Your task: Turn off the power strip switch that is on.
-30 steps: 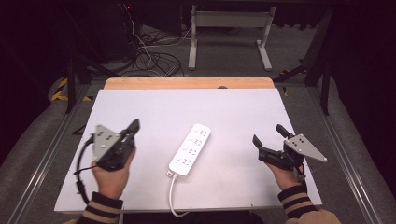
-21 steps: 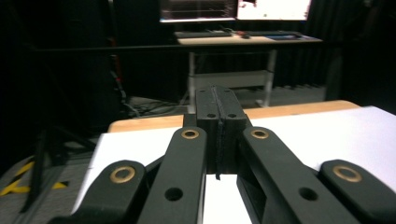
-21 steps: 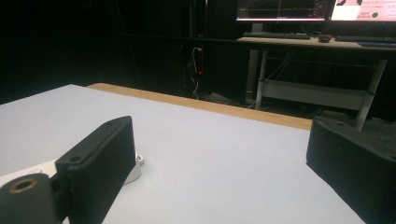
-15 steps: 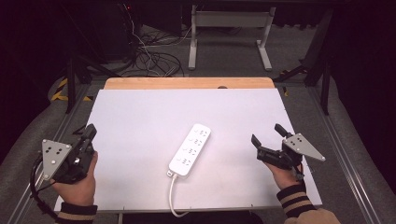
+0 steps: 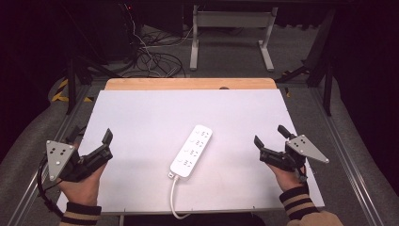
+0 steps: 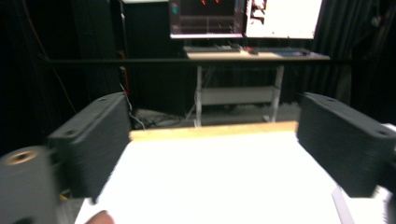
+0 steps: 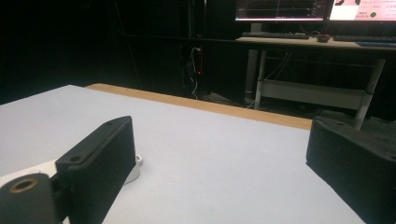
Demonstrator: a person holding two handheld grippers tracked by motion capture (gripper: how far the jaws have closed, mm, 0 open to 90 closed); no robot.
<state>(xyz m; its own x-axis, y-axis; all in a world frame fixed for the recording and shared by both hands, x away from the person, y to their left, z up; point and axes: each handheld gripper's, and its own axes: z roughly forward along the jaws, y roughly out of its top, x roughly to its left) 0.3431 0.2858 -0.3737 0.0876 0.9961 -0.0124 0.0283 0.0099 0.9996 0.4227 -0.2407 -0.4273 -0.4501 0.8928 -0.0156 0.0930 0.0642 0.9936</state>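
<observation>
Since the earlier frames, the left gripper (image 5: 92, 140) has swung out to the table's (image 5: 141, 113) 8 o'clock edge, and its jaws have just been opening; they now stand wide with nothing between them. Right gripper (image 5: 272, 140), at 4 o'clock, is unmoved, jaws apart and empty. White power strip (image 5: 192, 150) lies flat at centre, untouched, cord (image 5: 174, 197) trailing toward 6 o'clock. Risk: a one-sided grab could skid the strip or snag its cord.
</observation>
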